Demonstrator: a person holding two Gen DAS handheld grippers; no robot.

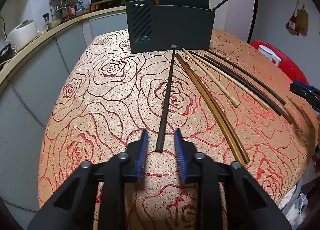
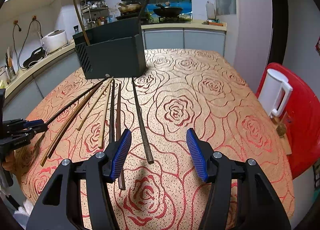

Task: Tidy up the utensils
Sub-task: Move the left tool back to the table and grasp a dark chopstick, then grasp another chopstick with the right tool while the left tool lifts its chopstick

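A dark utensil holder [image 1: 170, 28] stands at the far side of the table and holds two chopsticks; it also shows in the right wrist view [image 2: 114, 58]. Several chopsticks lie fanned out in front of it. My left gripper [image 1: 161, 136] is open, its blue pads either side of the near end of a dark chopstick [image 1: 167, 98], not touching it. My right gripper [image 2: 159, 136] is open above the table, with another dark chopstick [image 2: 141, 120] lying between its fingers. The left gripper also shows at the left edge of the right wrist view [image 2: 36, 126].
The table has a rose-patterned cloth [image 1: 112, 94]. A red chair [image 2: 300, 122] with a white kettle [image 2: 274, 92] stands at the right. A kitchen counter [image 2: 184, 25] with pans and a rice cooker [image 2: 55, 40] runs behind.
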